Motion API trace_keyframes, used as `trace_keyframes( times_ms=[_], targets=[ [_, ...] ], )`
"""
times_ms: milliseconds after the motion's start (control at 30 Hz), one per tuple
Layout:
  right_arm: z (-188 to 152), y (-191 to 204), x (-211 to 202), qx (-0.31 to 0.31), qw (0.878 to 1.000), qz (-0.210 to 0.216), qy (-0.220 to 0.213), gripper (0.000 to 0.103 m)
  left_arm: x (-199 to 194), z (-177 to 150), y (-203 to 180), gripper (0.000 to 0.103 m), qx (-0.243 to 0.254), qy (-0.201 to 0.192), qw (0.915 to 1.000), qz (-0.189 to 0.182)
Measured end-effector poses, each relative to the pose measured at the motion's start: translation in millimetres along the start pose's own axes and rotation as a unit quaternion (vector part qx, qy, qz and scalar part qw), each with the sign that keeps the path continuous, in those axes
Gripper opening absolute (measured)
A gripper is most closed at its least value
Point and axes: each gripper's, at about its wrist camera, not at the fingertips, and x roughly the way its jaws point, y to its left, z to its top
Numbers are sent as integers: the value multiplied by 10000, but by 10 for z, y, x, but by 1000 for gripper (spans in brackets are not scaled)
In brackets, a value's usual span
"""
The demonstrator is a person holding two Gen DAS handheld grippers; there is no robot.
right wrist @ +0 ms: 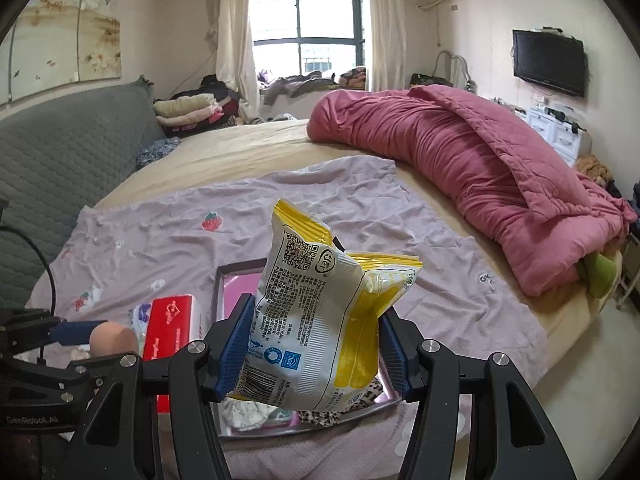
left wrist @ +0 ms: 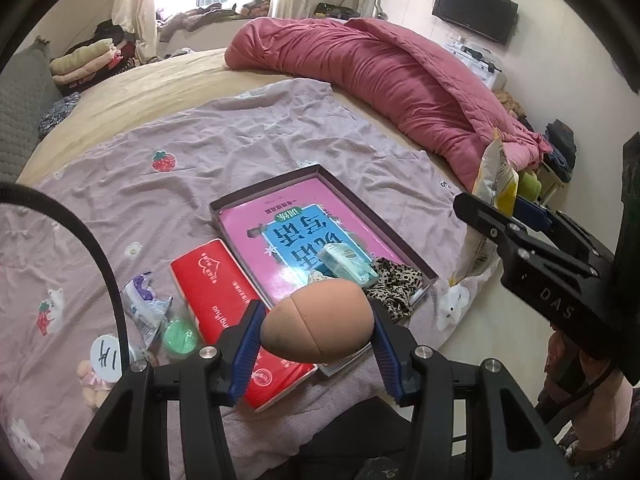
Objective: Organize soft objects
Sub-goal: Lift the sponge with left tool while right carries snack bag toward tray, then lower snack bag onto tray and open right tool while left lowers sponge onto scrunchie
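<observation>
My left gripper (left wrist: 318, 332) is shut on a tan egg-shaped sponge (left wrist: 318, 322), held above the red tissue pack (left wrist: 228, 308) and the near edge of the shallow box (left wrist: 424, 270). The box holds a pink and blue book (left wrist: 288, 232), a mint tissue packet (left wrist: 350, 262) and a leopard-print cloth (left wrist: 394, 284). My right gripper (right wrist: 314, 350) is shut on a yellow and white snack bag (right wrist: 320, 320), upright above the same box (right wrist: 220, 280). In the left wrist view that right gripper (left wrist: 504, 216) and its bag (left wrist: 494, 172) show at the right edge.
A lilac strawberry-print sheet (left wrist: 240, 140) covers the round bed. A crumpled wrapper (left wrist: 142, 308), a green round thing (left wrist: 180, 334), a paper tag (left wrist: 108, 356) and a small plush (left wrist: 90, 384) lie at the left. A rolled pink quilt (right wrist: 460, 152) lies far right; a grey headboard (right wrist: 60, 152) at the left.
</observation>
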Motion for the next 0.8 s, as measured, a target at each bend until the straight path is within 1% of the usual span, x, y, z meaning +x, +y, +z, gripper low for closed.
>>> trace_keyframes(
  times_ms=[100,233,400,600,800],
  targets=[
    [-33,-48,37,61,9999,72,89,60,40,24,-19,52,-14,12,10000,-22],
    [-100,-69,73,-73,9999,-2,150,60,127,56,-77,52,12,56,10000,-28],
    [-182,-131,187,-38,9995,20,318,60,294,89,-147,52,40,171,9998,-35],
    [-305,-192,366,-21,9986,30,522,60,542,88,-212,52,136,395,9991,-3],
    [-455,-273,623,0,9968,13,795,60,849,54,-229,52,163,667,9976,-102]
  ],
)
